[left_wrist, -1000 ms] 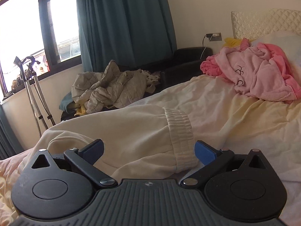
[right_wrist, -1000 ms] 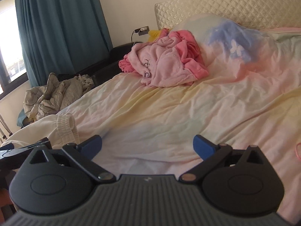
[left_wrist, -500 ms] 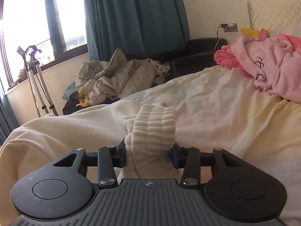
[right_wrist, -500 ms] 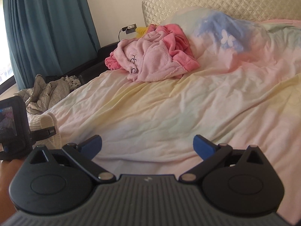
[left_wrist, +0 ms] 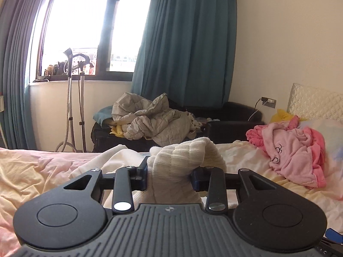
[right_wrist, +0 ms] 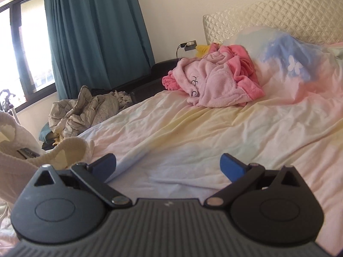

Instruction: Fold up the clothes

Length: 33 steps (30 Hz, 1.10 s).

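Cream ribbed knit bunches between the fingers of the left gripper, which are pressed tight on the cuff of one cream garment, lifted clear of the bed sheet. The right gripper has its two blue fingers spread wide with nothing between them, low over the sheet. Only the right view shows the garment's inside label, at its near left edge, and a pillow against the quilted headboard. Only the left view shows a garment steamer under the window. Both show one pink robe far on the bed, one grey quilted jacket heaped on a dark sofa, and teal curtains.
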Motion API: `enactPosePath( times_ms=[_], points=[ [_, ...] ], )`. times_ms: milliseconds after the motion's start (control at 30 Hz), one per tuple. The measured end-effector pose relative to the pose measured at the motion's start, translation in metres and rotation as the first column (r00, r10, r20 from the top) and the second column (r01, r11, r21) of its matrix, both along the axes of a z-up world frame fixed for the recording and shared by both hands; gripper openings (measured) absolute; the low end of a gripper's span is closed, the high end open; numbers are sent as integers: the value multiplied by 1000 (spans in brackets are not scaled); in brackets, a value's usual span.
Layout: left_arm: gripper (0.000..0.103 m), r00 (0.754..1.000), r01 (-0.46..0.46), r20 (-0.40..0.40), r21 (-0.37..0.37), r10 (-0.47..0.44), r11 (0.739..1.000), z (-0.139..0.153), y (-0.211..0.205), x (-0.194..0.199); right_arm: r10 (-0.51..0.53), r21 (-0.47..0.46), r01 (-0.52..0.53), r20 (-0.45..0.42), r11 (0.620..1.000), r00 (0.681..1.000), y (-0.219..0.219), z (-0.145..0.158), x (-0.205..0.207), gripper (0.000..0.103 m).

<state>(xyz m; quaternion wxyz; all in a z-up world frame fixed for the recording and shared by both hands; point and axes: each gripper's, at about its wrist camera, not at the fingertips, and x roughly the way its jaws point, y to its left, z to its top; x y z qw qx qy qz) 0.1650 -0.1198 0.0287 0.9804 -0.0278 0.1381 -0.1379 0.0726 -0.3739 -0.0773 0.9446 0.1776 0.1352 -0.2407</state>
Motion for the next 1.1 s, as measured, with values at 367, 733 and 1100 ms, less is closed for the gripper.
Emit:
enactPosePath(
  times_ms=[367, 733, 1100],
  points=[
    [41, 961, -191, -235, -189, 144, 963, -49, 175, -57, 528, -35, -532, -93, 846, 844, 104, 7, -10, 103],
    [47, 938, -203, -324, -225, 124, 953, -84, 214, -46, 706, -74, -753, -299, 654, 642, 178, -23, -12, 98],
    [71, 936, -192, -324, -133, 140, 972, -76, 208, -61, 677, -185, -726, -268, 662, 686, 191, -18, -14, 21]
  ],
)
